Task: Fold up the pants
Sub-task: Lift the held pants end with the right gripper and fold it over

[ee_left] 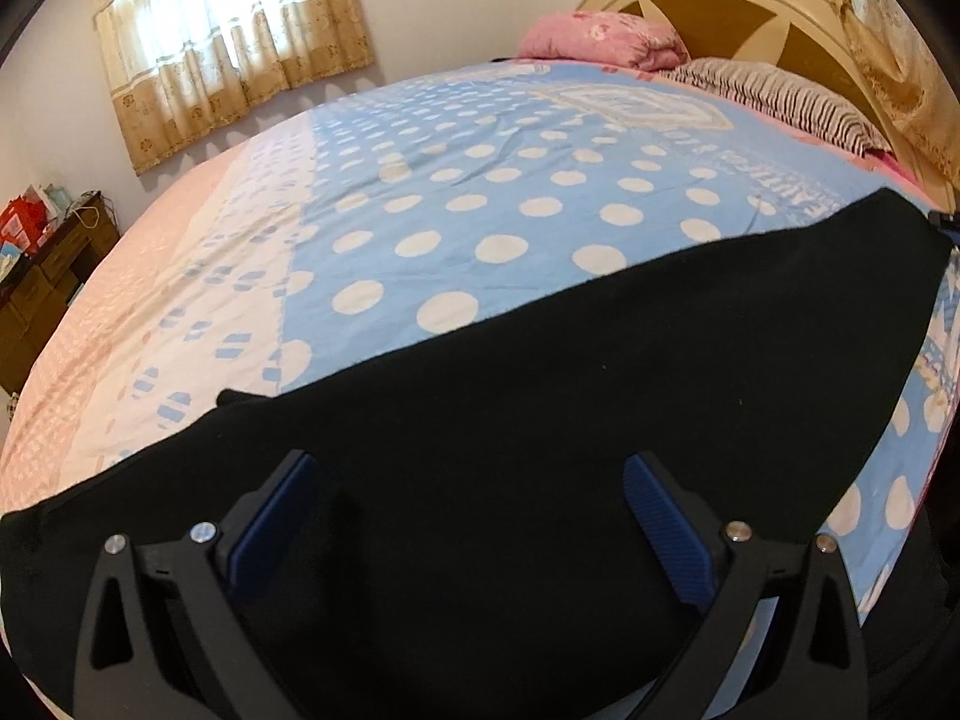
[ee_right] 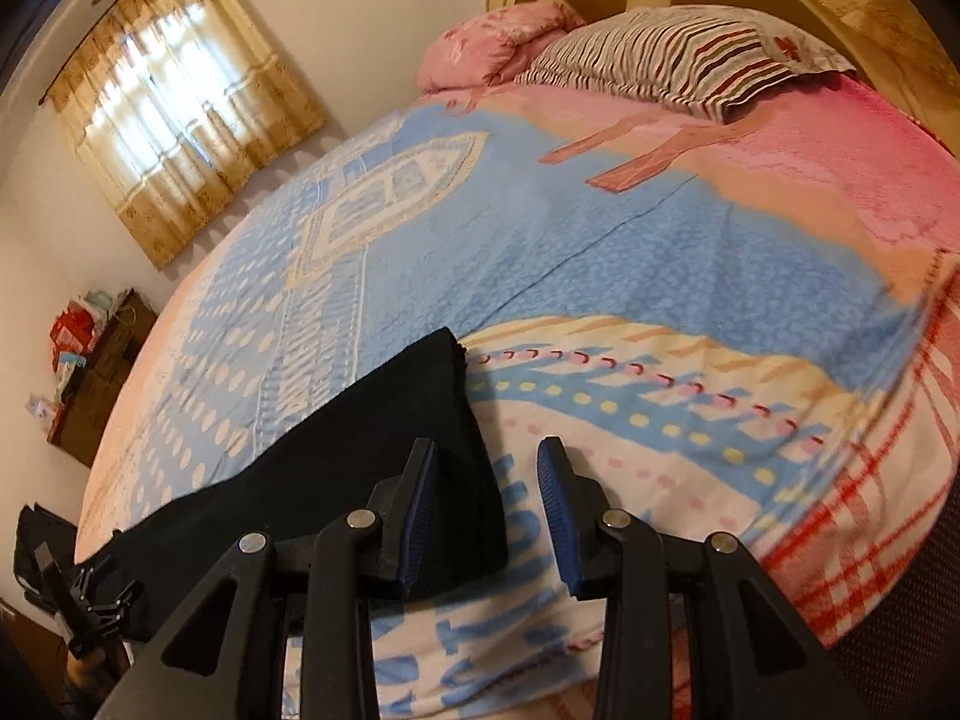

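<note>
Pants (ee_left: 540,396) flat on bed (ee_left: 480,180), long axis running left-right across near edge. Left tongs (ee_left: 474,516) spread wide over mid-cloth, pinching nothing. Right tongs (ee_right: 486,504) part-spread, empty, straddling right end's edge; right hand nearer that end.

Striped pillow (ee_right: 654,54) and pink quilt (ee_left: 606,39) by headboard (ee_left: 720,6).

your pants (ee_left: 540,420) are plain black, with no pattern or marking to see. they lie flat on the bed as one long, smooth band, running across its near part. in the right wrist view, one end of the pants (ee_right: 384,450) finishes in a straight edge with a sharp corner, a little frayed at the tip. the cloth shows almost no wrinkles.
</note>
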`<move>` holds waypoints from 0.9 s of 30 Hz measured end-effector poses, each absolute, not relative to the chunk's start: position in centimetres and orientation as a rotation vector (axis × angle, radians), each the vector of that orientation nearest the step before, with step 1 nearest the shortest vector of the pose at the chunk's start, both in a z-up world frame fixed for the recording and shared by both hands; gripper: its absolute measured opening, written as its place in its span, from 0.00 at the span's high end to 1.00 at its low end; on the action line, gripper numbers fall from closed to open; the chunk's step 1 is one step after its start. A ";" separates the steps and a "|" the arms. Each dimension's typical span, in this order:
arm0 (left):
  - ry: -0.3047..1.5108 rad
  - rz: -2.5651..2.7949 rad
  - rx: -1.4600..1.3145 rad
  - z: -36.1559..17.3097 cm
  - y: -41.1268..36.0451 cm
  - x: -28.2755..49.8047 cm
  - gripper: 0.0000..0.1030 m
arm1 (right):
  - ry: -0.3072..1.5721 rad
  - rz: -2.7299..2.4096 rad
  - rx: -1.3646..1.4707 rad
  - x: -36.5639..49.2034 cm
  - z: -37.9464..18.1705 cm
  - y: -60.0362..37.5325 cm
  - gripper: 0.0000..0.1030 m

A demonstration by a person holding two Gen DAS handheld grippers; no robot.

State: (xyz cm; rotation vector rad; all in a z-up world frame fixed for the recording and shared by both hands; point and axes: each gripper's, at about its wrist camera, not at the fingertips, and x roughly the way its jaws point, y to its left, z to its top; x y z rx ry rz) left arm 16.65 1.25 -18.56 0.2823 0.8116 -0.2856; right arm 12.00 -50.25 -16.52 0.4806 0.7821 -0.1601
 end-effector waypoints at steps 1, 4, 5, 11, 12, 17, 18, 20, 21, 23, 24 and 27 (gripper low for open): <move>0.819 -0.288 0.287 -18.7 1.1 16.7 0.00 | 0.784 -0.159 0.479 12.3 -16.6 -50.2 0.64; 0.842 -0.294 0.269 -19.2 0.9 17.0 0.00 | 0.791 -0.146 0.489 12.9 -16.8 -50.5 0.64; 0.849 -0.299 0.253 -19.3 1.0 17.1 0.00 | 0.792 -0.139 0.498 13.1 -16.9 -50.6 0.65; 0.879 -0.312 0.191 -19.5 1.3 17.7 0.00 | 0.802 -0.134 0.497 13.7 -16.9 -50.5 0.65; 0.877 -0.312 0.195 -19.5 1.3 17.6 0.00 | 0.800 -0.132 0.490 13.7 -17.0 -50.6 0.65; 0.870 -0.316 0.191 -19.6 1.3 17.5 0.00 | 0.788 -0.134 0.464 14.3 -17.4 -50.5 0.68; 0.869 -0.317 0.191 -19.6 1.3 17.5 0.00 | 0.794 -0.134 0.475 14.4 -17.3 -50.6 0.68; 0.870 -0.317 0.192 -19.6 1.4 17.5 0.00 | 0.798 -0.133 0.490 14.3 -17.3 -50.9 0.72; 0.871 -0.317 0.192 -19.6 1.4 17.5 0.00 | 0.797 -0.125 0.500 14.3 -17.3 -51.0 0.80; 0.873 -0.317 0.191 -19.5 1.4 17.5 0.00 | 0.785 -0.084 0.548 14.1 -17.4 -51.1 0.92; 0.874 -0.316 0.190 -19.5 1.4 17.5 0.00 | 0.780 -0.091 0.542 14.1 -17.3 -50.9 0.92; 0.875 -0.312 0.191 -19.4 1.2 17.4 0.00 | 0.761 -0.110 0.507 13.7 -16.7 -50.0 0.95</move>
